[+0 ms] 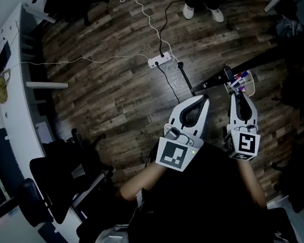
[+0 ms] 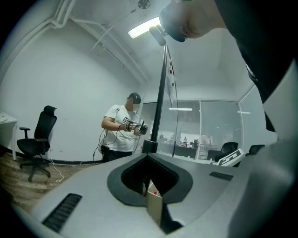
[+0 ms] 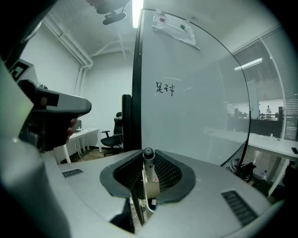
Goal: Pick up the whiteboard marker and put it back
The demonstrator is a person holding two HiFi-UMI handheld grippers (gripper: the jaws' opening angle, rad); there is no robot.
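**Inspector:** Right gripper (image 3: pixel 148 155), condition?

**Onlooker:** Jaws closed on the whiteboard marker (image 3: pixel 148 163). It stands upright between the ribbed pads (image 3: pixel 168 172), pinched on both sides, with its grey rounded end rising just above them.

**Inspector:** Position relative to the board?

**Onlooker:** The whiteboard (image 3: pixel 200 107) is directly ahead of the jaws. Its black edge frame (image 3: pixel 136 83) is to the left, and there is a short piece of handwriting (image 3: pixel 165 88) high on the white face. From overhead, the gripper tip is near the board's top edge. A clear marker tray (image 1: pixel 244 79) holding coloured markers is just right of the tip. I cannot tell whether anything touches the tray.

**Inspector:** Left gripper (image 2: pixel 147 155)?

**Onlooker:** Jaws pressed together, nothing between them. It is held to the left of the right gripper, close alongside but apart, and it points past the left edge of the board.

**Inspector:** Surroundings?

**Onlooker:** Dark wood-plank floor (image 1: pixel 113 95) below. A white power strip (image 1: pixel 160 60) with trailing cables lies on it, beyond the grippers. A second person (image 2: pixel 122 132) in a white T-shirt stands further off, holding a similar device in both hands. A black office chair (image 2: pixel 37 139) is at the far left by the wall
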